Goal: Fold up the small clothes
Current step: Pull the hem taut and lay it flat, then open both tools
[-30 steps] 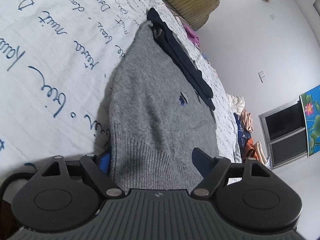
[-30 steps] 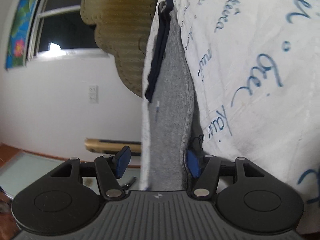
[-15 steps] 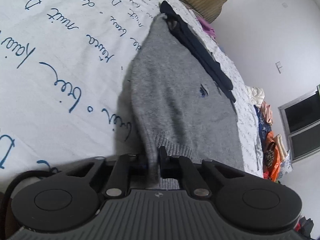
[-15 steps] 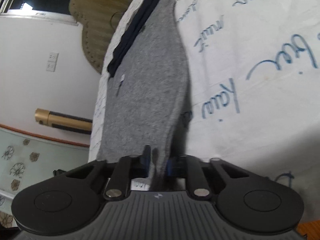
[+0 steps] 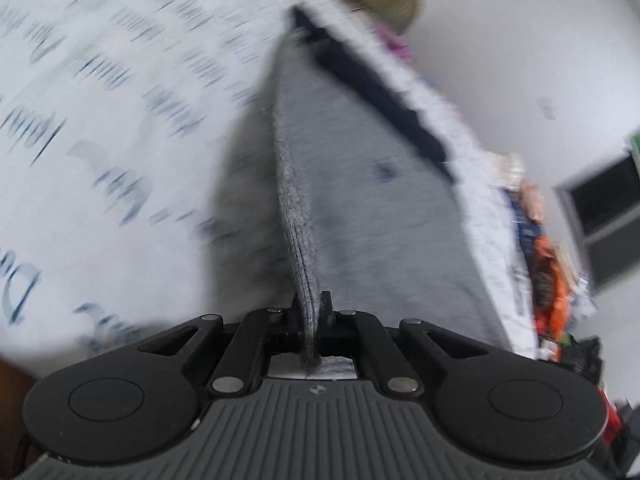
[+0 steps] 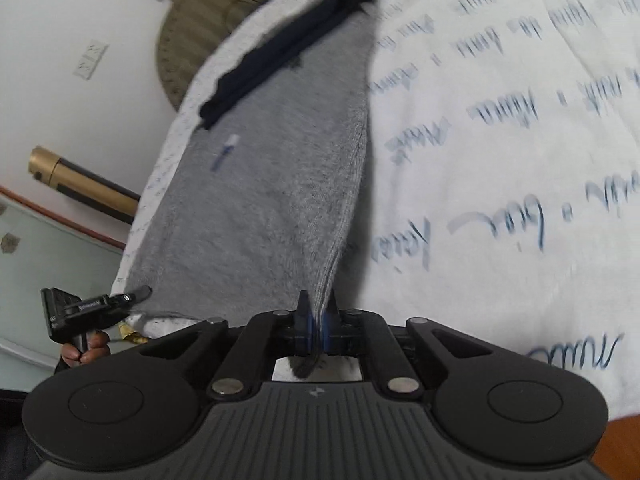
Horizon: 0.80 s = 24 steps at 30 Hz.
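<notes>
A grey knit sweater (image 5: 360, 200) lies on a white bedsheet (image 5: 100, 120) printed with blue script. My left gripper (image 5: 311, 306) is shut on its ribbed hem, and that edge stands up from the sheet in a ridge. In the right wrist view the same sweater (image 6: 272, 184) runs away from my right gripper (image 6: 318, 308), which is shut on another part of the hem, lifted off the sheet (image 6: 500, 160). At the lower left of that view, the left gripper (image 6: 138, 292) pinches the sweater's corner, held by a hand (image 6: 86, 354). The left wrist view is blurred.
A dark navy garment (image 6: 280, 48) lies along the sweater's far side, near the bed's edge (image 5: 372, 88). A woven tan headboard (image 6: 192, 12) stands behind. A pile of coloured clothes (image 5: 548, 272) sits past the bed, below a window (image 5: 608, 208). A gold tube (image 6: 80, 184) lies by the wall.
Both grippers went from open around the hem to shut on it. The gripped edges have risen off the sheet, and the right view has rolled and lifted.
</notes>
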Each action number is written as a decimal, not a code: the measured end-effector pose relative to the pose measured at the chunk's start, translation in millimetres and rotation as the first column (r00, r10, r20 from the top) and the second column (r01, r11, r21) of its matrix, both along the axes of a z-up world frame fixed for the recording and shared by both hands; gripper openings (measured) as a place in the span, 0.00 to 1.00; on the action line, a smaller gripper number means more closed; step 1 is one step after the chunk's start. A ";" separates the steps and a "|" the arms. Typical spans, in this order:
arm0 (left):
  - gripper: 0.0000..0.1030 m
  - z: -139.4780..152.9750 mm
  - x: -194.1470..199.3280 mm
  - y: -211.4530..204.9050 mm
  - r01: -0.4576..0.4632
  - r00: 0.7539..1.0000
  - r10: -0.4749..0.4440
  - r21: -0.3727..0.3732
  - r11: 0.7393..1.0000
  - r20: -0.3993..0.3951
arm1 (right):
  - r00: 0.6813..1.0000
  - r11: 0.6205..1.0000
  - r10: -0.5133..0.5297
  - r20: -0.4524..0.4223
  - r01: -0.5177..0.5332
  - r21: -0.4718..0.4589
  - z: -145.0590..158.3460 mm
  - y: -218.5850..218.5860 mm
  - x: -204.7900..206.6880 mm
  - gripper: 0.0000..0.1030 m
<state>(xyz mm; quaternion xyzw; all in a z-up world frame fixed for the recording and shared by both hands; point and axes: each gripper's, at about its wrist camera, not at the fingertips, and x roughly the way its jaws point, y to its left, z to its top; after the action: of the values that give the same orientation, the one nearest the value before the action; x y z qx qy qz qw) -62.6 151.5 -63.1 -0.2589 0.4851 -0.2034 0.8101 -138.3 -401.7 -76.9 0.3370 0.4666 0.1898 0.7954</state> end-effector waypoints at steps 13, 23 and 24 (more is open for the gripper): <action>0.61 59.4 29.2 12.3 0.044 0.969 -0.108 0.273 0.961 0.223 | 0.985 0.992 -0.122 0.123 0.125 -0.014 40.7 -37.0 33.6 0.11; 0.57 33.7 176.2 -59.8 -0.074 0.960 -0.022 0.328 0.942 0.280 | 0.962 0.966 -0.260 0.085 0.260 0.014 10.8 -38.9 206.8 0.12; 0.57 32.3 183.0 -65.0 -0.063 0.961 -0.031 0.327 0.943 0.275 | 0.965 0.968 -0.251 0.077 0.251 0.014 5.0 -35.7 212.8 0.12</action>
<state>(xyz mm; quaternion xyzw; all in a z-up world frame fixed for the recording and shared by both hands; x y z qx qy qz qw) 120.4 86.5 -30.8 -0.0915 0.3927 -0.1463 0.9033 74.5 -437.3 -71.9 0.3873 0.3881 0.1015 0.8301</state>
